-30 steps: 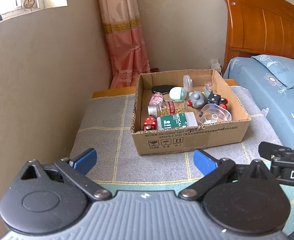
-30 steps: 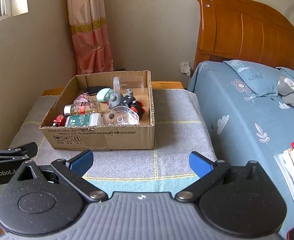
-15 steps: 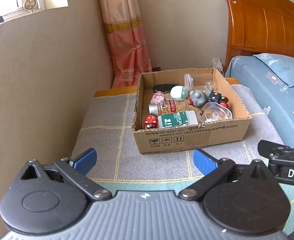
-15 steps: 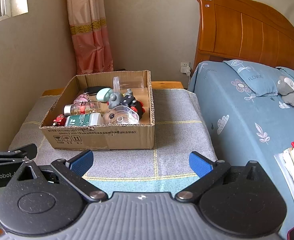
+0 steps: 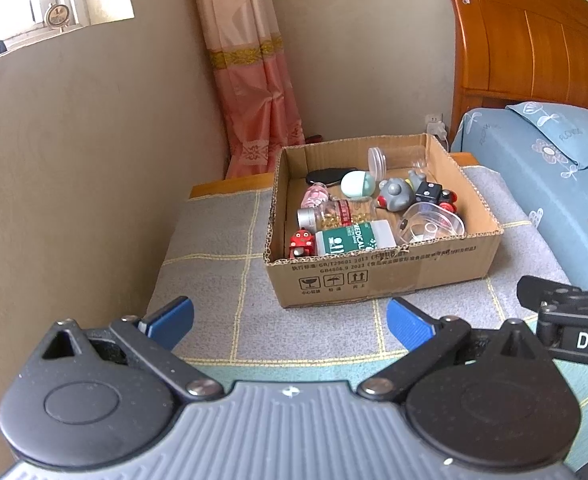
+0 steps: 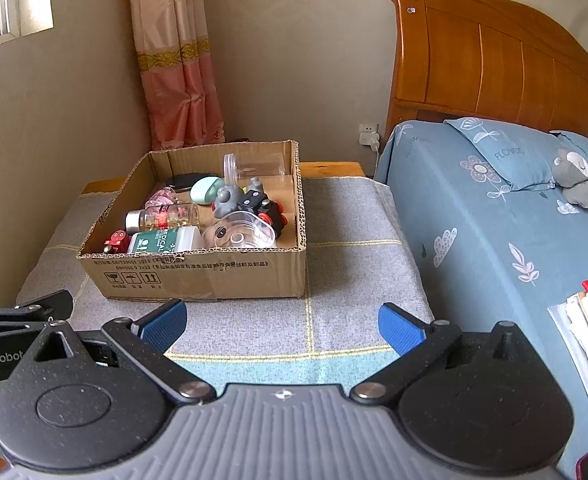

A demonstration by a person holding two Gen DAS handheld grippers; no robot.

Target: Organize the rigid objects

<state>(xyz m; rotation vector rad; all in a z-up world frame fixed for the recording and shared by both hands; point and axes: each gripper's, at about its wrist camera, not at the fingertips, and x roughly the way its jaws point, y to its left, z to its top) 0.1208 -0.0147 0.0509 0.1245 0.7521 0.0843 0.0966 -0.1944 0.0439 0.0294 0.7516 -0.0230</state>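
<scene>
Grey-blanketed bench (image 5: 222, 264) beside bed (image 6: 493, 240); cardboard box (image 5: 377, 276) of small rigid objects at frame centre; left hand-held gripper (image 5: 290, 318) and right hand-held gripper (image 6: 282, 320) spread wide, empty, at lower frame.

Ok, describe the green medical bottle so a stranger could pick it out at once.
Start at the open cardboard box on the grey checked cloth beside the bed. Look just inside its near wall: the green medical bottle lies on its side there, between a small red toy and a clear plastic container. It alone has a green label reading MEDICAL and a white cap.
</scene>
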